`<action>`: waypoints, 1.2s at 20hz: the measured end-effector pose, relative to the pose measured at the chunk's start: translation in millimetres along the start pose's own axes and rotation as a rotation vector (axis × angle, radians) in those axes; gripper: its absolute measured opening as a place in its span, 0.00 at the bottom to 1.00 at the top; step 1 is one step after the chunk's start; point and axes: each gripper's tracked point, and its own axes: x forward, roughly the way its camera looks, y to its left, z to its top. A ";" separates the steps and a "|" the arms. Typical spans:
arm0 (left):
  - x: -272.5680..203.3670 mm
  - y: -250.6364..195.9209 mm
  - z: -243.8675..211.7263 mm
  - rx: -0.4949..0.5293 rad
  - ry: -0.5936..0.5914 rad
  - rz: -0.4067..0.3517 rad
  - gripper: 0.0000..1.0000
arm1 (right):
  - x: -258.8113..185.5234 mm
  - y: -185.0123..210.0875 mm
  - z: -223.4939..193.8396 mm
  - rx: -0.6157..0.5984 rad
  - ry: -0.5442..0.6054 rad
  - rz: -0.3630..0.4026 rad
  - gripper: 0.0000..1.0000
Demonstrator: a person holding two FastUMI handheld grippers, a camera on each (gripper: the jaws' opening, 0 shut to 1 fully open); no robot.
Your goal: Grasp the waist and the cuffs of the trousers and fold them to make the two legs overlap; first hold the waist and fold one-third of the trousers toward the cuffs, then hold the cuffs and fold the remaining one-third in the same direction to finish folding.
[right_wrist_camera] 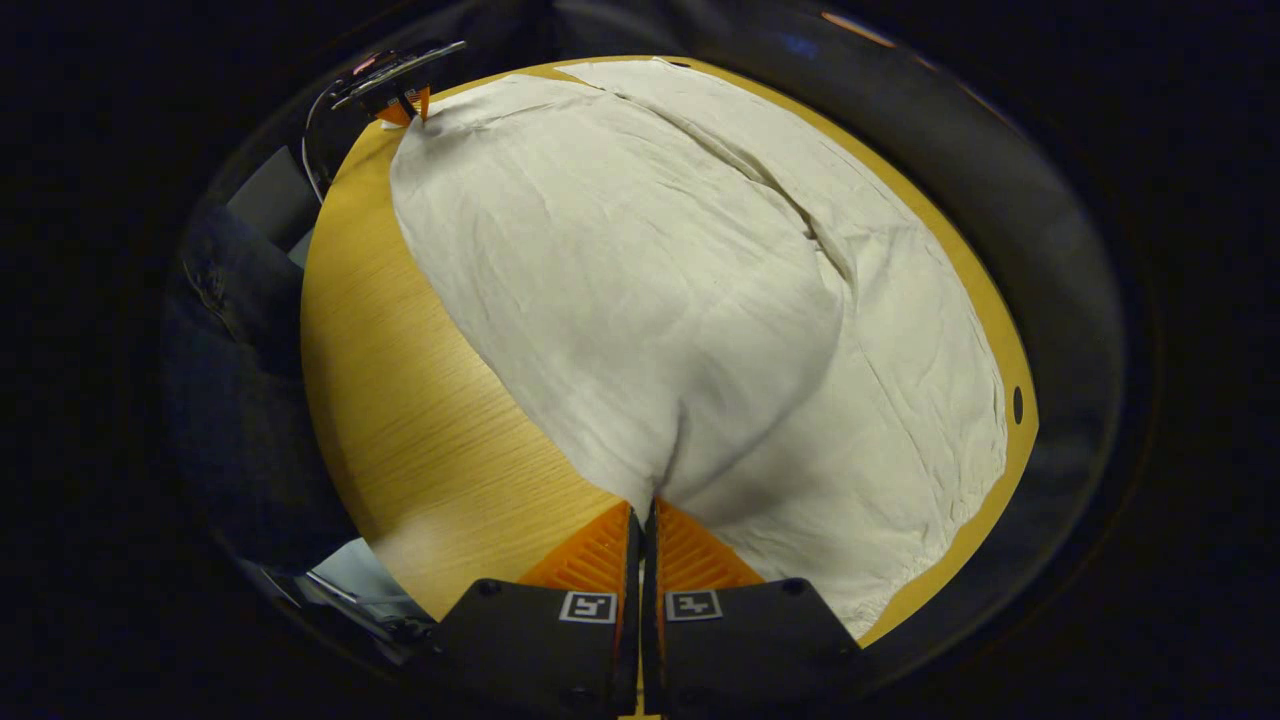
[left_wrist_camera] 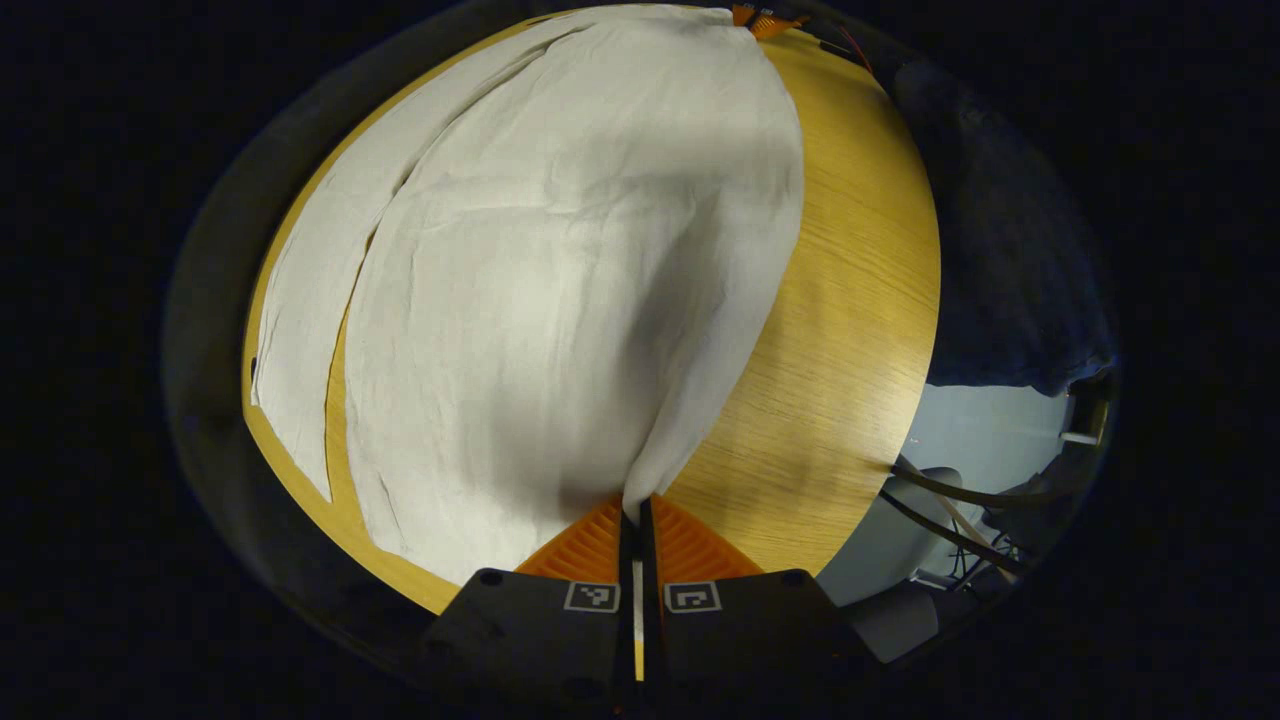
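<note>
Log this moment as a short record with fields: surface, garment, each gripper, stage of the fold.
surface: wooden table
garment: pale trousers spread on the table, creased
left gripper: shut on the trousers' near edge
right gripper: shut on the trousers' edge at the opposite end
stage: top leg lies nearly over the other, whose strip still shows alongside; no thirds fold visible

The table (left_wrist_camera: 850,300) has a wooden top with a light grain. The trousers (left_wrist_camera: 560,280) lie on it, pale and creased, and they cover most of the top. One leg lies along the far edge, the other on the middle. A bare strip stays along the near edge.
</note>
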 end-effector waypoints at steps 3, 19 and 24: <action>1.4 0.4 0.3 -0.013 -0.012 0.008 0.00 | -0.7 -2.0 0.7 0.049 0.002 -0.017 0.02; -67.2 174.5 60.3 -0.356 -0.199 0.380 0.00 | -57.7 -105.8 86.0 0.489 -0.228 -0.404 0.02; -75.8 266.6 117.4 -0.492 -0.260 0.538 0.00 | -71.8 -168.0 134.4 0.628 -0.334 -0.492 0.03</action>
